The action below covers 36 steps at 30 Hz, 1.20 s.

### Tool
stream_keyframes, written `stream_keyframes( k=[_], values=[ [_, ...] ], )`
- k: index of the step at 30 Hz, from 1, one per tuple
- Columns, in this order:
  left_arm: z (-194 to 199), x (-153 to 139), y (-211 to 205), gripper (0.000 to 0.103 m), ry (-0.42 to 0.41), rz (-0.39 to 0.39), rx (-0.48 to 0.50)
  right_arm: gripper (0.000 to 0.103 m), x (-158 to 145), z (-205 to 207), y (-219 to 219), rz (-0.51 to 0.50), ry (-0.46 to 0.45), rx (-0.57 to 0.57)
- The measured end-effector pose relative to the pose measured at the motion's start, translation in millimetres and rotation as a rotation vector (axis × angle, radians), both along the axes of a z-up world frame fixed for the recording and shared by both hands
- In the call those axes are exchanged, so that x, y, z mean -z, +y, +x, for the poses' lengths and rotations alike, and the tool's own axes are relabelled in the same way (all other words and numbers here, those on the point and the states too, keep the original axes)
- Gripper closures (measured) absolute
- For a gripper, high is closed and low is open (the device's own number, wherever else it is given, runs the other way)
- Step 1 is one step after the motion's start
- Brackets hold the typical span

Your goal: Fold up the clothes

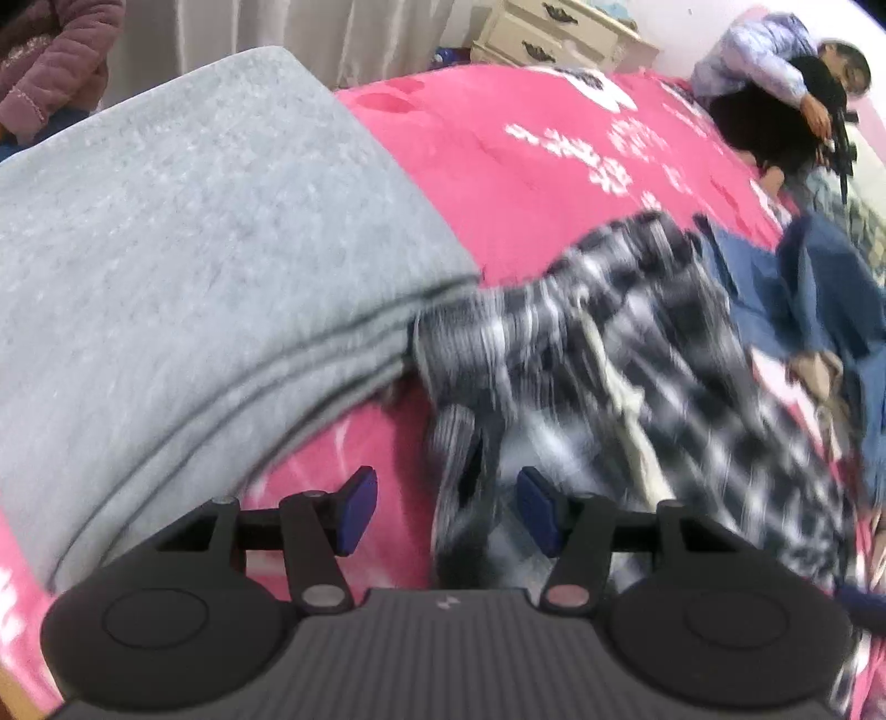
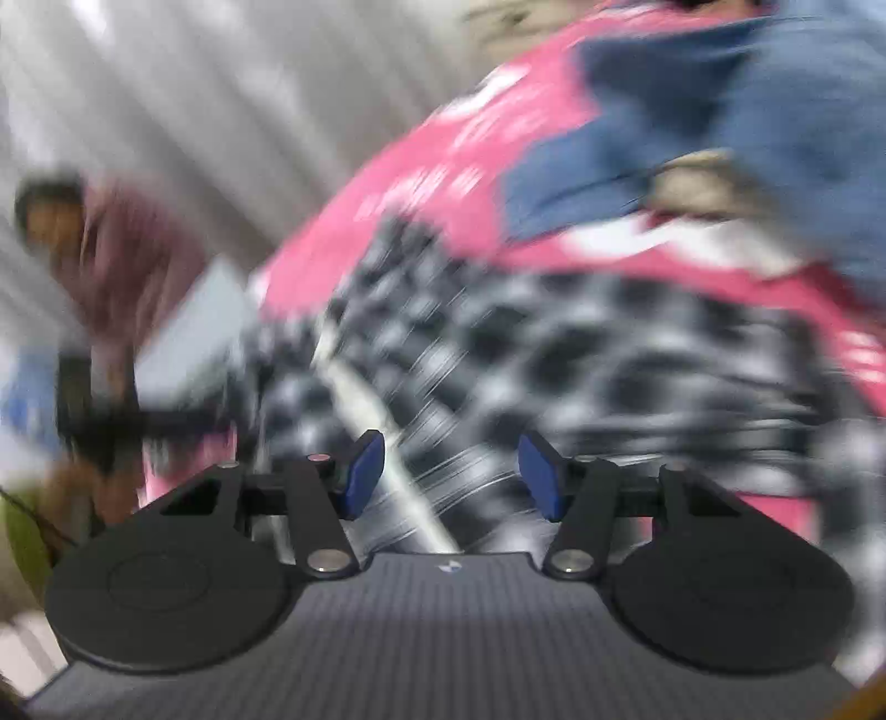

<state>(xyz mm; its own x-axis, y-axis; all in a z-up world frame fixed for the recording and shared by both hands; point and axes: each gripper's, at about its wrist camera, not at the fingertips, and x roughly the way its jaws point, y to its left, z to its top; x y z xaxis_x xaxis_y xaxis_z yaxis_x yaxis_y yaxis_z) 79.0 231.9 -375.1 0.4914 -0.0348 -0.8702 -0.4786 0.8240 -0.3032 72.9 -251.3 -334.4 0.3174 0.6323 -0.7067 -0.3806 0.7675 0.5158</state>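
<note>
A black-and-white plaid garment [image 1: 637,387] lies crumpled on the pink bed cover [image 1: 526,166]; it also fills the blurred right wrist view [image 2: 554,354]. A pale drawstring [image 1: 626,399] lies on it. A folded grey garment [image 1: 194,249] lies to its left. My left gripper [image 1: 446,512] is open, just above the plaid garment's near edge. My right gripper [image 2: 451,473] is open and empty over the plaid cloth, with a white cord [image 2: 387,443] running between the fingers.
A blue garment [image 1: 819,299] lies at the right of the bed, also seen in the right wrist view [image 2: 747,122]. A person in lilac [image 1: 775,72] sits at the far corner, another in mauve [image 1: 50,61] at the left. A cream dresser [image 1: 559,33] stands behind.
</note>
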Motion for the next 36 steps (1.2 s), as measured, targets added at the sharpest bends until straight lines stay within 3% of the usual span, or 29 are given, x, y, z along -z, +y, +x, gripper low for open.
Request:
stream_keyframes(
  k=[6,8,10,11,13,16,18,21,24,26,28,30,31,34,36],
  values=[
    [26.4,24.7,26.3,0.05,-0.03,-0.126,-0.062,0.055,35.8,-38.9,68.3,0.048,0.158,-0.094],
    [30.2,25.4,31.5,0.067,0.002,-0.126,-0.058,0.055,47.7,-51.9,91.1,0.064,0.211,-0.126],
    [34.6,22.1,34.4,0.079,0.037,-0.125,-0.063,0.055,54.0,-79.9,82.5,0.041,0.297,-0.067],
    [36.9,18.9,35.9,0.088,0.042,-0.134,-0.065,0.055,56.1,-93.3,72.3,0.043,0.341,0.0],
    [41.9,9.0,34.9,0.088,0.034,-0.118,-0.059,0.055,58.6,-115.7,48.9,0.056,0.411,0.153],
    [52.3,6.4,26.5,0.088,0.051,-0.051,-0.018,0.055,59.3,-144.0,8.8,0.058,0.458,0.408],
    [60.5,17.2,23.0,0.085,0.101,-0.038,0.01,0.054,62.6,-168.8,-18.5,0.018,0.492,0.573],
    [62.0,17.6,14.6,0.08,0.106,0.016,0.083,0.054,64.6,-213.3,-54.6,-0.046,0.563,0.804],
    [61.3,17.4,6.1,0.076,0.124,0.072,0.157,0.054,48.5,-252.8,-77.7,-0.11,0.524,0.957],
    [59.9,16.8,0.5,0.074,0.139,0.109,0.193,0.054,29.1,-256.1,-85.9,-0.237,0.408,0.967],
    [56.9,15.2,-6.2,0.073,0.15,0.139,0.213,0.05,15.5,-240.4,-90.2,-0.384,0.264,0.919],
    [57.3,15.9,-11.7,0.072,0.155,0.167,0.227,0.028,11.9,-207.0,-101.6,-0.507,0.126,0.851],
    [58.1,16.4,-14.8,0.072,0.158,0.182,0.235,0.023,13.1,-190.3,-111.3,-0.547,0.072,0.819],
    [66.0,17.9,-20.9,0.071,0.176,0.219,0.255,0.019,31.6,-131.8,-144.0,-0.619,0.012,0.701],
    [68.1,19.0,-23.9,0.07,0.186,0.231,0.258,0.022,59.9,-107.4,-151.3,-0.675,0.057,0.609]
  ],
)
